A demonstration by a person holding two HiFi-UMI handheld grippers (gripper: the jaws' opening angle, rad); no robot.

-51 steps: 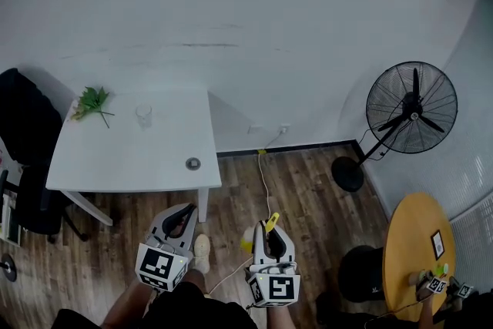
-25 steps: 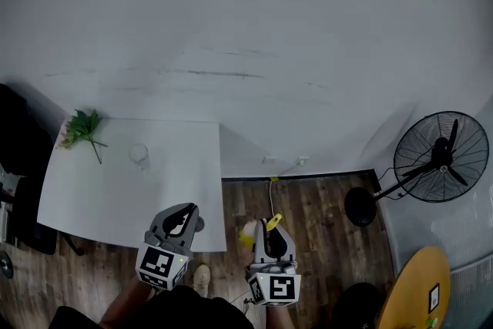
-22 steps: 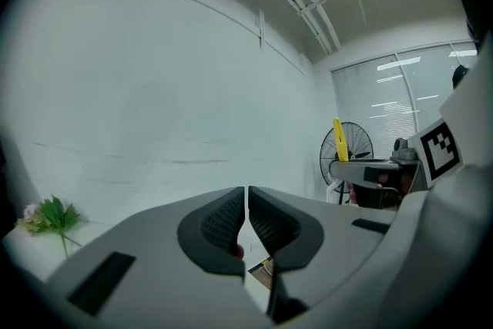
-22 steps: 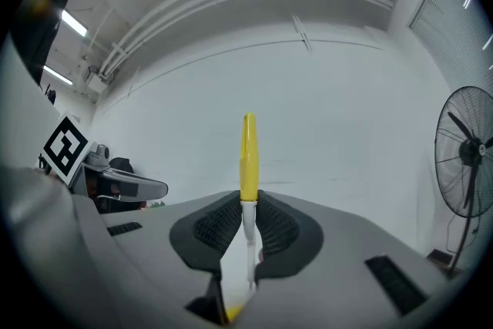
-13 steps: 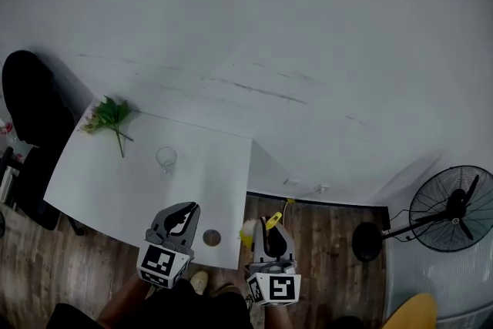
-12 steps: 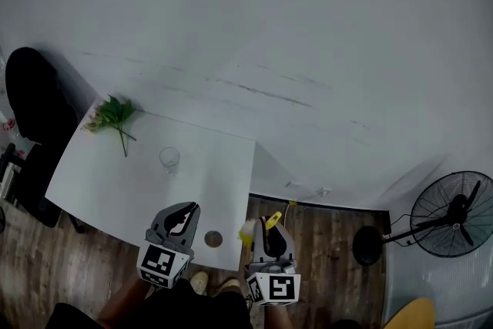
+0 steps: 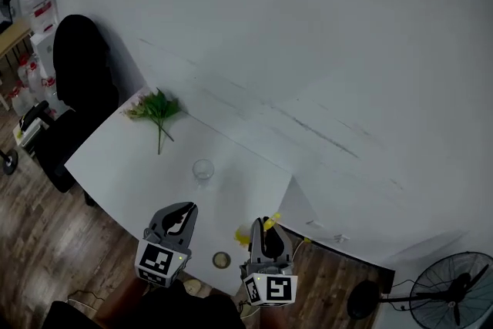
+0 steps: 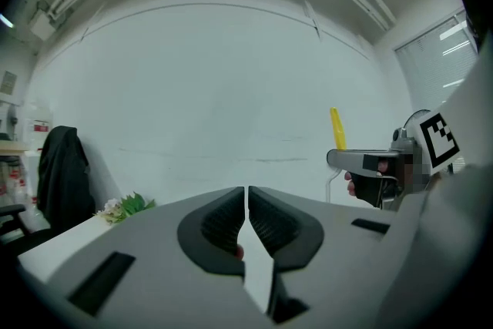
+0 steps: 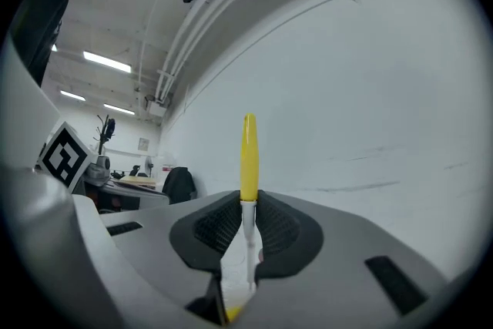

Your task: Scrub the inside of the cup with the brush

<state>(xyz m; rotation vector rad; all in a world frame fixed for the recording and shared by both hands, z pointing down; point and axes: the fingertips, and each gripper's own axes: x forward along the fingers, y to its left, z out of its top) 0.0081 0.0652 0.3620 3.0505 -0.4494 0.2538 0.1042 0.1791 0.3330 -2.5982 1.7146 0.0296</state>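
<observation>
A clear glass cup (image 7: 202,169) stands upright in the middle of the white table (image 7: 131,166). Both grippers hang over the table's near edge, well short of the cup. My left gripper (image 7: 182,215) (image 8: 246,200) has its jaws pressed together with nothing between them. My right gripper (image 7: 266,233) (image 9: 247,206) is shut on a brush (image 9: 248,156); its yellow handle (image 7: 270,223) sticks out past the jaws. The brush's yellow head (image 7: 243,237) shows beside the gripper. In the left gripper view the right gripper (image 8: 379,163) and the handle (image 8: 337,129) appear at the right.
A green plant sprig (image 7: 156,107) (image 8: 128,206) lies at the table's far corner. A round grommet (image 7: 221,260) sits in the tabletop between the grippers. A black chair (image 7: 75,65) stands left of the table, and a floor fan (image 7: 454,290) at the lower right. A white wall backs the table.
The view has swung left and closer: the table and cup now lie nearer the grippers, and the fan has slid to the corner. Both grippers keep their stance and grip.
</observation>
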